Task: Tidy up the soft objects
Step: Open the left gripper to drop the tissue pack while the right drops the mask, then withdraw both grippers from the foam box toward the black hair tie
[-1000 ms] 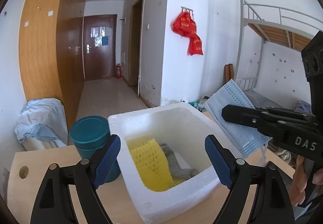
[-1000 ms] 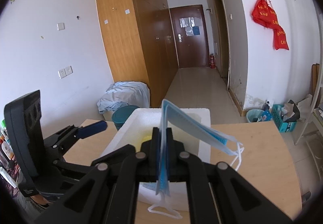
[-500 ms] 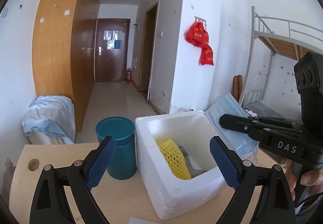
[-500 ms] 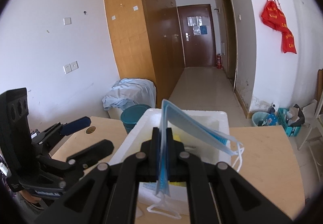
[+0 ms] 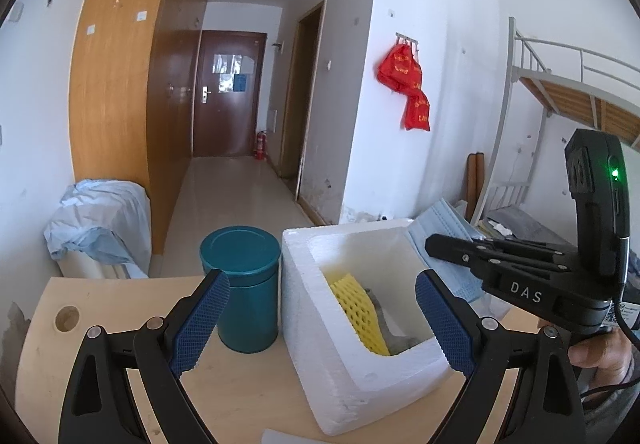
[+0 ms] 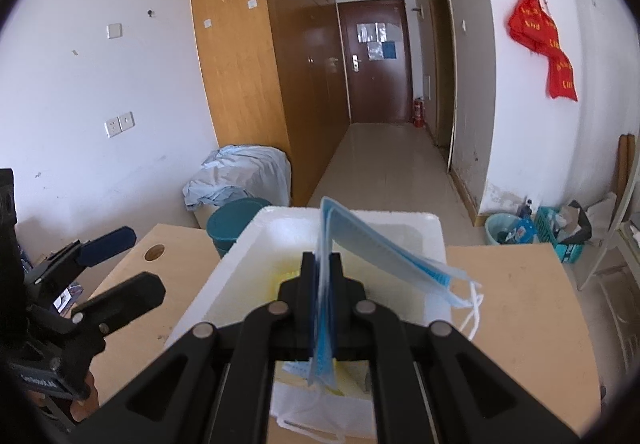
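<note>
The right tongs (image 6: pixel 323 272) were pinched on a blue face mask (image 6: pixel 372 248), holding it over the white foam box (image 5: pixel 320 308) on the table (image 5: pixel 248 392). The left tongs (image 5: pixel 320 320) were spread wide, empty, before the box, which held yellow foam netting (image 5: pixel 356 308) beside a teal canister (image 5: pixel 240 280).

- "DAS" in pale capital letters stands on the side of the black right gripper (image 5: pixel 434 246), at about three o'clock in the left wrist view.
- The red hanging fabric bags (image 5: pixel 406 84) on the white wall carry yellow characters, at about one o'clock in that view; they are too small to read.
- Papers and a blue sheet on the dark brown door (image 5: pixel 228 92) at the end of the corridor show no legible writing.
- A white label beside the right gripper's handle, at the right edge, has print too fine to read.
</note>
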Available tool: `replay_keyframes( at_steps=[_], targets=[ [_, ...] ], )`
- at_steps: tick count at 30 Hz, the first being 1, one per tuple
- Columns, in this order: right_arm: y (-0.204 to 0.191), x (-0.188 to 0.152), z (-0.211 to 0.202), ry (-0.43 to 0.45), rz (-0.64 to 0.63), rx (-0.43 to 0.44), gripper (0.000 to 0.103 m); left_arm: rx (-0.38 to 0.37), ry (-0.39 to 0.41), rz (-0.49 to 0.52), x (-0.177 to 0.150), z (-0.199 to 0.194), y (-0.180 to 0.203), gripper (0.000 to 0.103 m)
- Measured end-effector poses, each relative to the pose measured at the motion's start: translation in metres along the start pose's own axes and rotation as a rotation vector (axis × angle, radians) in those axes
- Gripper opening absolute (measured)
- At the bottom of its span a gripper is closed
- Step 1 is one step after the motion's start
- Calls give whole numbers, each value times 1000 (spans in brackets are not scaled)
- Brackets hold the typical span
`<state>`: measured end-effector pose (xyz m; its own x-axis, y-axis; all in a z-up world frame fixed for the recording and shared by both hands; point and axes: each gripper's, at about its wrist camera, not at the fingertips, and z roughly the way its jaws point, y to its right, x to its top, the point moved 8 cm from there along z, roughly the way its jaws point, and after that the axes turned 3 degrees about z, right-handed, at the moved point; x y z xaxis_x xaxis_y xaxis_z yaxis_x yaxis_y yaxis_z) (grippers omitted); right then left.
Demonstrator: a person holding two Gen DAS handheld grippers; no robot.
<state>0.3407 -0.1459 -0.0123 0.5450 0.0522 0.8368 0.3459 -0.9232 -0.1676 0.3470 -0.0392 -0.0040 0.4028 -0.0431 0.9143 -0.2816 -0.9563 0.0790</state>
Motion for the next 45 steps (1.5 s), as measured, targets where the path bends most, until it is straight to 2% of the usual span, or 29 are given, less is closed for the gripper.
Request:
replay_keyframes(
  at_steps=[1, 3, 5, 7, 20, 31, 36, 45],
  targets=[
    [1, 0, 0, -2, 4, -2, 10, 2, 0, -1, 0, 0, 0, 94],
    [2, 0, -2, -1, 12, -3, 26, 2, -4, -4, 0, 1, 1, 94],
    [3, 0, -5, 11, 17, -7, 56, 4, -5, 0, 0, 2, 2, 94],
    [3, 3, -10, 39, 17, -16, 62, 5, -6, -1, -1, 2, 1, 94],
    [-2, 1, -23, 49, 7, -1, 62, 26, -5, -13, -5, -8, -4, 94],
    [-28, -24, -59, 51, -17, 40, 62, 73, 7, -5, -19, -63, -6, 94],
    [-44, -41, -76, 47, -39, 60, 62, 71, 18, -20, -27, -93, -2, 94],
    [-64, -78, -87, 3, -73, 73, 62, 91, 3, -18, -57, -132, 6, 94]
  ],
)
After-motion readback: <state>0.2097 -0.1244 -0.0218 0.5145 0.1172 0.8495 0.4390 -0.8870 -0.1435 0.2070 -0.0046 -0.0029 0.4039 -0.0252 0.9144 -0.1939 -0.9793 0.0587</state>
